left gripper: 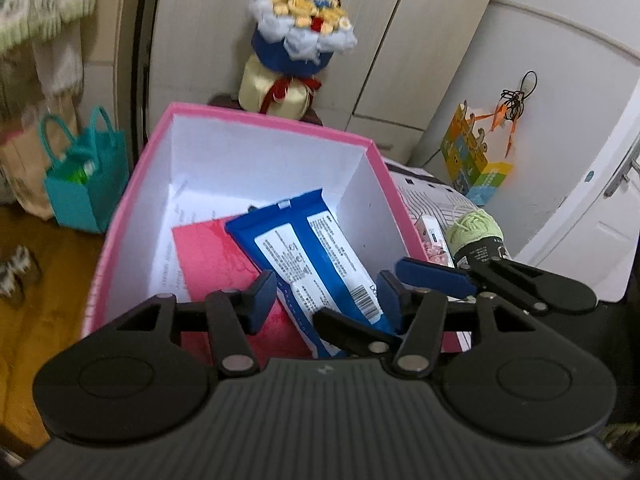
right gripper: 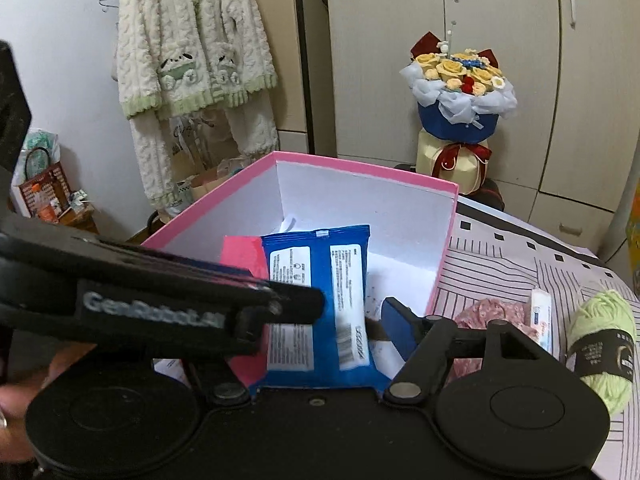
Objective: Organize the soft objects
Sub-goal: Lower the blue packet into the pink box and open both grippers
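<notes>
Jaws: both grippers apart, gripping nothing | pose: angled down over pink box [left gripper: 136,184] | blue packet [left gripper: 304,256] between them

A surface covered with a white cloth printed with thin dark stripes and small black squares [right gripper: 520,264] carries everything here. On its left part stands an open pink cardboard box with white inner walls [right gripper: 444,248]. To the right of the box, directly on the cloth, lies a crumpled piece of pink floral fabric [right gripper: 496,312]. Just beside it rests a small white tube with blue print [right gripper: 541,312]. Farther right lies a ball of pale green yarn wrapped in a black paper band [right gripper: 604,340], close to the cloth's right edge.
</notes>
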The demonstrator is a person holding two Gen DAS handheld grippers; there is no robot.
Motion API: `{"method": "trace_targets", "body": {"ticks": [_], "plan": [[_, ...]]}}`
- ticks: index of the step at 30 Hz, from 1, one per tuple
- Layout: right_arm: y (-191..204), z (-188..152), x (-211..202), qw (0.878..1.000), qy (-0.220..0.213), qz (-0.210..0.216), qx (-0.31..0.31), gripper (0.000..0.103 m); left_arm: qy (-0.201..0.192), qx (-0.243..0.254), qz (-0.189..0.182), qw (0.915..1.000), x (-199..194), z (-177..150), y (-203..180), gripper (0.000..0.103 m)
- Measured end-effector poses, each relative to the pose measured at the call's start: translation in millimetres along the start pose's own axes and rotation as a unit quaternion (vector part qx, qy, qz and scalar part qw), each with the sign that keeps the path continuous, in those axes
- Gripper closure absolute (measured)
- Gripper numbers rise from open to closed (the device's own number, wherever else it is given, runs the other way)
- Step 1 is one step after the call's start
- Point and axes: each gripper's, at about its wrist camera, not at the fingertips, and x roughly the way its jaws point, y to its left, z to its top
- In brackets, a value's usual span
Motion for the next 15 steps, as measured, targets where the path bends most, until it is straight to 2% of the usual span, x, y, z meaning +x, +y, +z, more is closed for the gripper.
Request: {"method": "trace_targets", "body": {"ticks": [11,15], "plan": [[2.7,-9.6,-57.7,0.999,-0.022,0.005,-0.033,0.025,-0.029,0.053,0.012,0.9981,-65.0,-15.3,-21.1,0.043],[4.0,-13.9,-82.4,0.998,-0.030,0.005,-0.047,0.024,-0.032,0.067,0.005,0.9972,-87.0,-22.4,-31.8,0.042]]}}
